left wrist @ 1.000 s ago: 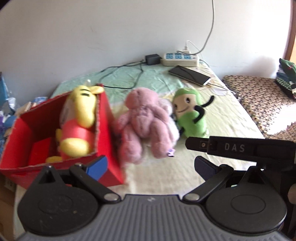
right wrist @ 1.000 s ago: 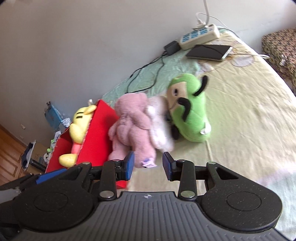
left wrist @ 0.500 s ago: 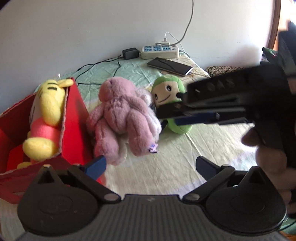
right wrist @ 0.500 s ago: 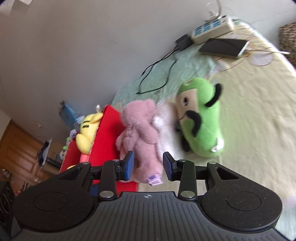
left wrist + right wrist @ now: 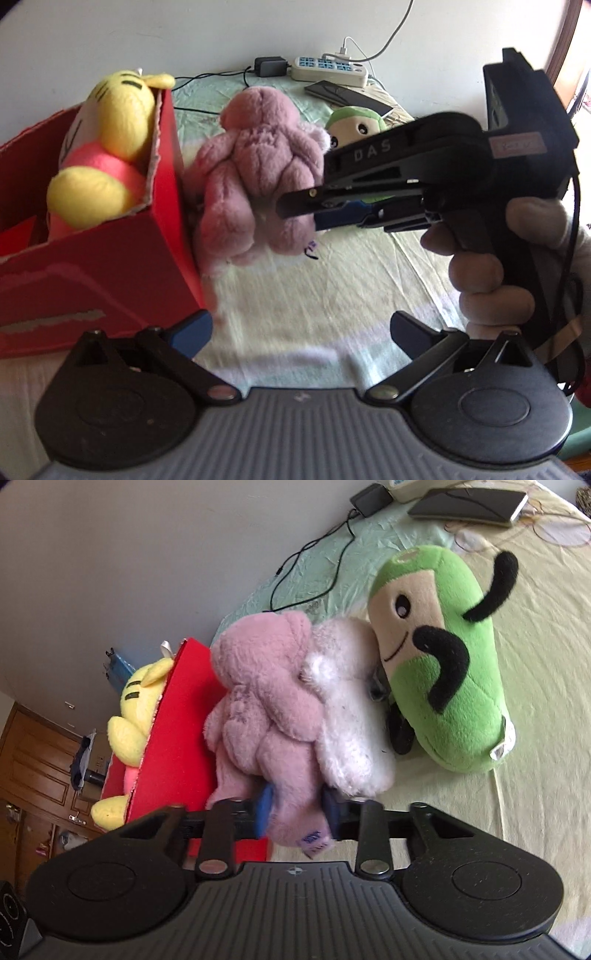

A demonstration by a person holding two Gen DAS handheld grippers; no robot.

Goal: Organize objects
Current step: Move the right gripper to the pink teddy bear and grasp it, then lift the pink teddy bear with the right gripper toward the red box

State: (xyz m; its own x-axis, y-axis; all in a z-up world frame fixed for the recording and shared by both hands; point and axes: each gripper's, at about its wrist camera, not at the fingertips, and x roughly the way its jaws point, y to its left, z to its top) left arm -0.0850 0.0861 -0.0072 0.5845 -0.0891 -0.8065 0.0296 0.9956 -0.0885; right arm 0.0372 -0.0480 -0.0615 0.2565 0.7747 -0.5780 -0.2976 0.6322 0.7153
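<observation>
Only the right wrist view shows the grip itself: the right gripper (image 5: pixel 295 810) has its blue pads on either side of the lower leg of the pink plush bear (image 5: pixel 266 701), and the jaws are closing on it, the fur bulging between them with a small label hanging just below. That view also reveals a white plush toy (image 5: pixel 351 716) pressed between the bear and the green plush toy (image 5: pixel 447 664), which the other camera hardly shows. From the left wrist view, the right gripper (image 5: pixel 299 206) appears side-on, reaching in from the right to the bear's (image 5: pixel 258 162) leg, with the person's hand (image 5: pixel 484 273) wrapped around its black handle. The left gripper (image 5: pixel 299 332) points steeply down at the bare bedsheet (image 5: pixel 314 295), its jaws spread wide with nothing between them. The bear lies on the bed against the outer wall of the red box (image 5: pixel 110 266), not inside it. A yellow plush toy (image 5: pixel 110 147) sits in the box, leaning on its torn edge. Further back lie a power strip (image 5: pixel 328 68) and a phone (image 5: pixel 347 96).
</observation>
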